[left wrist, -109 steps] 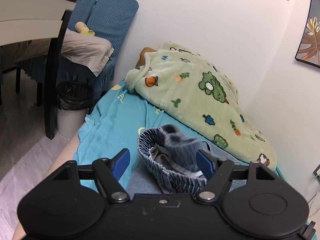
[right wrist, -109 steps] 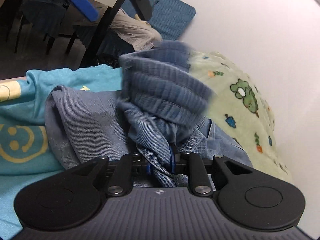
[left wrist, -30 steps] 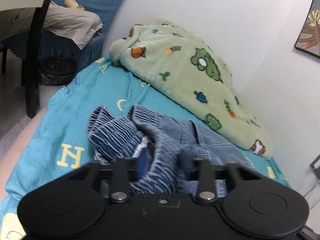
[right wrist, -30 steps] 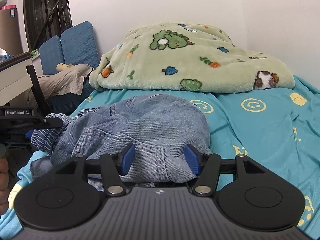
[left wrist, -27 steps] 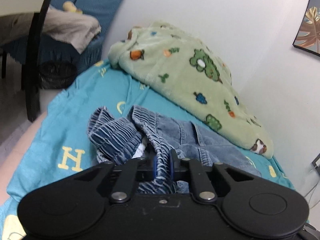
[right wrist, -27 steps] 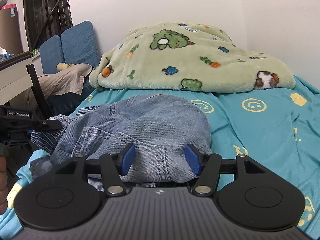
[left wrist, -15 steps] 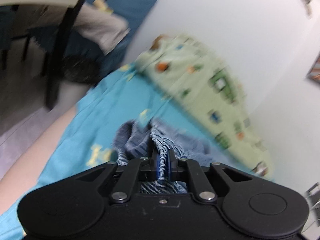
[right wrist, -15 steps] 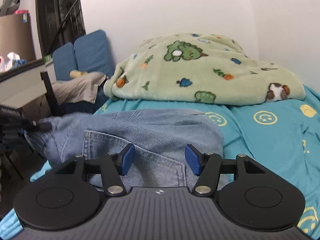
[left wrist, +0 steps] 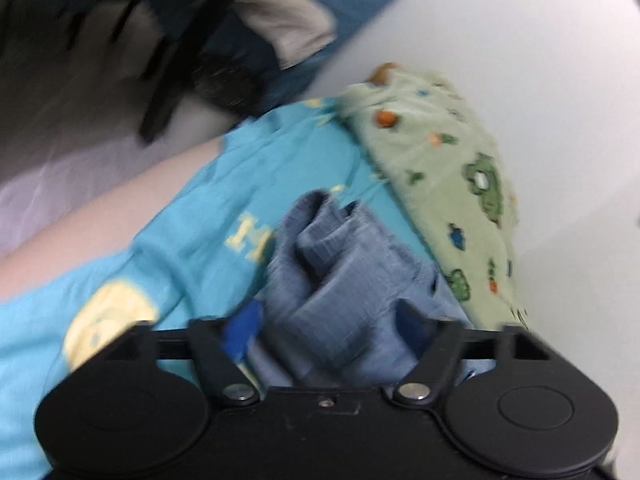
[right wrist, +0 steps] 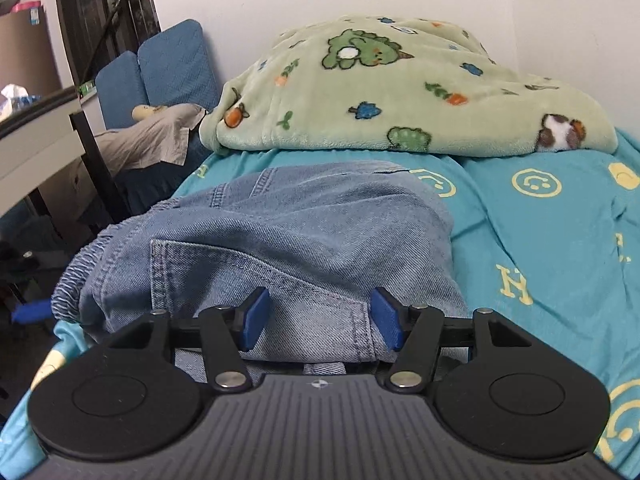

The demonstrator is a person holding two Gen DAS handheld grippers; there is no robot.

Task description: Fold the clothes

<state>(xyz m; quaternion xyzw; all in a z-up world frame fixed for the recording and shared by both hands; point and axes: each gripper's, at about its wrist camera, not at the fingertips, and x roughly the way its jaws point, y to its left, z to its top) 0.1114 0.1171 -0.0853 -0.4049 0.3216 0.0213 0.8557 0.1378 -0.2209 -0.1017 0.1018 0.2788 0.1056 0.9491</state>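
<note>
Blue denim jeans point(right wrist: 300, 232) lie bunched on the teal bed sheet point(right wrist: 540, 240). In the blurred left wrist view, the jeans' ribbed elastic waistband point(left wrist: 340, 264) lies loose between the jaws of my left gripper point(left wrist: 326, 320). Those jaws are opening and the pads stand clear of the cloth. One blue fingertip of the left gripper point(right wrist: 32, 311) shows at the waistband end in the right wrist view. My right gripper point(right wrist: 320, 316) is open, low over the jeans beside a back pocket seam, with denim under the gap and nothing pinched.
A green cartoon-print blanket point(right wrist: 400, 92) is heaped against the white wall at the head of the bed. Blue cushions point(right wrist: 172, 60) and beige cloth point(right wrist: 152, 140) lie left of the bed. A dark table leg point(left wrist: 180, 64) and the floor point(left wrist: 60, 184) are past the bed's left edge.
My left gripper was shut on the waistband, drew it sideways while rolling, and has now spread its jaws and let it go. The jeans lie more stretched out. The right gripper has hardly moved.
</note>
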